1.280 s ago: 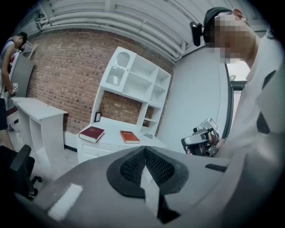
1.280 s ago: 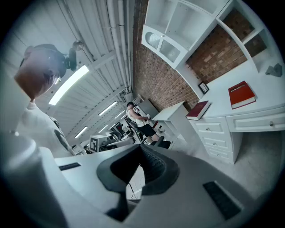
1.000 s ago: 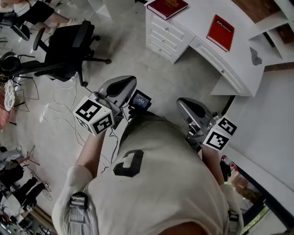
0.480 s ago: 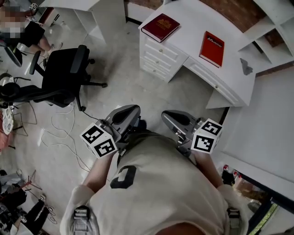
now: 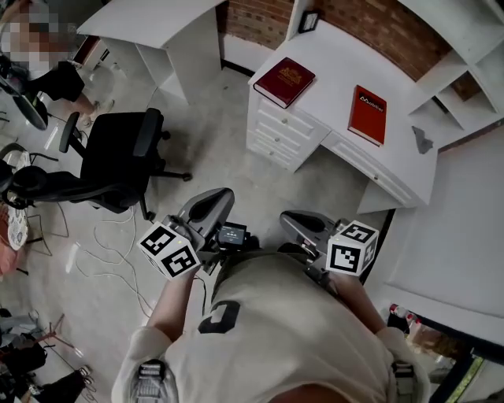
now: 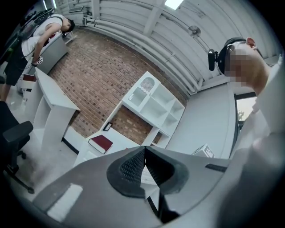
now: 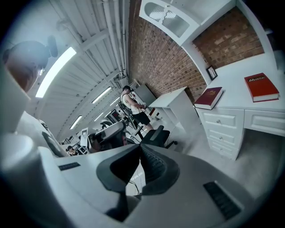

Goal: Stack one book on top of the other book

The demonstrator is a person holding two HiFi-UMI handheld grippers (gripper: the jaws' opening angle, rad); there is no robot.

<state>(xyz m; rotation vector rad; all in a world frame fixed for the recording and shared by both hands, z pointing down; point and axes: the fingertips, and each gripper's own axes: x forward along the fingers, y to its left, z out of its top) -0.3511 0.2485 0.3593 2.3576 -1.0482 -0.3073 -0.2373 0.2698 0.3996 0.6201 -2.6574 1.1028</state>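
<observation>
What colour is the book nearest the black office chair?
The book is dark maroon with gold print on its cover; the head view shows it best.

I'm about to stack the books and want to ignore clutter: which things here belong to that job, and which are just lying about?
Job: dark red hardcover book with gold emblem; bright red thin book; white desk with drawers, bearing both.
Lying about: black office chair; small dark picture frame; plain white side table.
</observation>
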